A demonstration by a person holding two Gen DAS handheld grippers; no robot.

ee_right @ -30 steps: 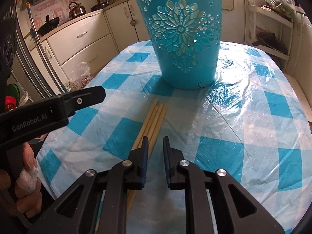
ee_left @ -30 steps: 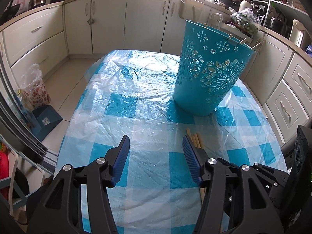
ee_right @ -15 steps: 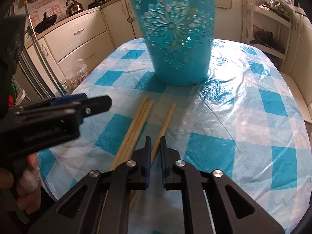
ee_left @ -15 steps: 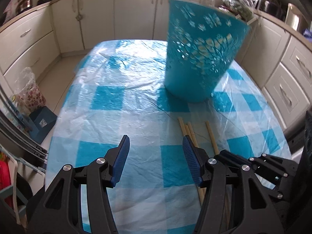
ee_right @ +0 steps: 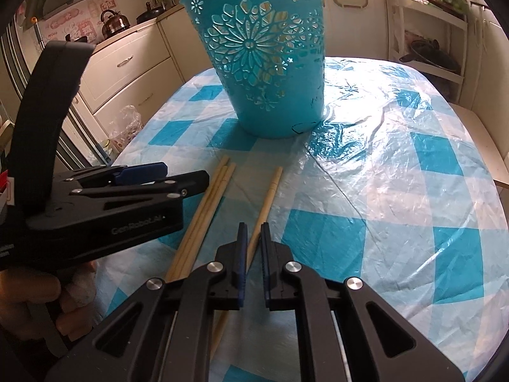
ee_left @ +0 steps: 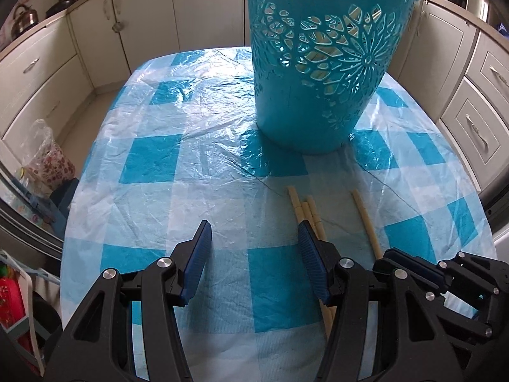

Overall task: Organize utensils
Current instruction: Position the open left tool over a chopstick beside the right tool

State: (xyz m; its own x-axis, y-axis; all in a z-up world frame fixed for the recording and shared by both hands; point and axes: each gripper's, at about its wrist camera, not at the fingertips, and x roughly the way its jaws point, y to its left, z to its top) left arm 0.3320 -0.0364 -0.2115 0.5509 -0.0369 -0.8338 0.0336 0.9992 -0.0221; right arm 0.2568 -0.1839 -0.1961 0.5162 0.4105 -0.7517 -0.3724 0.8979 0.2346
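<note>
A teal cut-out basket [ee_right: 267, 63] stands upright on the far half of the bench [ee_right: 397, 175], which is covered by a blue and white checked cloth under clear crinkled plastic. Pale wooden sticks show through the holes in the basket's wall in the left wrist view. On the cloth in front of the basket lie four wooden chopsticks: a bundle of three [ee_right: 206, 203] lying side by side and touching, and a single chopstick [ee_right: 265, 200] just to their right, apart from them and angled slightly differently. The right tongs [ee_right: 253, 238] are nearly closed, with only a narrow gap between the blue pads, and the single chopstick runs up through that gap; whether the pads actually press on it cannot be told. The left tongs [ee_left: 253, 254] are spread wide and hold nothing; they hover low over the cloth to the left of the bundle, with the right-hand pad [ee_left: 310, 261] overlapping the three sticks in view. In the right wrist view the left tongs sit just left of the bundle. Cream kitchen cabinets [ee_left: 95, 38] surround the bench.
</note>
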